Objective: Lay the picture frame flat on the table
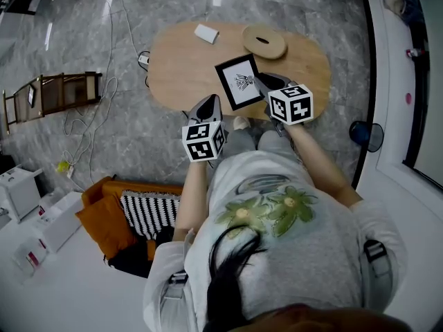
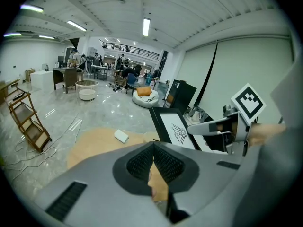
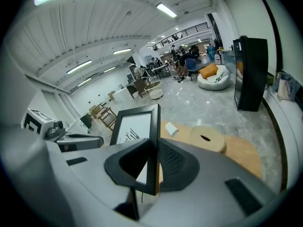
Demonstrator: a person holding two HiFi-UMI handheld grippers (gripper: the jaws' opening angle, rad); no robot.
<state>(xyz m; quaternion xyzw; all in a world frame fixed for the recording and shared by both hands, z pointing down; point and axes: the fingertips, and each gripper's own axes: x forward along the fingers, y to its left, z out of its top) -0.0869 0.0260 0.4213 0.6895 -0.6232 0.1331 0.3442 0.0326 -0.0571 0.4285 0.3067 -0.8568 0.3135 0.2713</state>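
The picture frame (image 1: 239,81) is black with a white mat and a small dark drawing. It stands tilted over the front of the oval wooden table (image 1: 176,68). My right gripper (image 1: 263,81) is shut on the frame's right edge. In the right gripper view the frame (image 3: 135,126) rises upright between the jaws, and the right gripper (image 3: 153,150) clamps its side bar. My left gripper (image 1: 210,102) is shut on nothing at the table's near edge, left of the frame. From the left gripper (image 2: 153,148) the frame (image 2: 173,126) shows ahead to the right, and the two do not touch.
A small white box (image 1: 206,33) and a round wooden disc (image 1: 264,41) lie on the far half of the table. On the floor to the left stand a wooden rack (image 1: 55,92) and loose cables (image 1: 86,126). Orange and striped cushions (image 1: 131,216) sit near the person.
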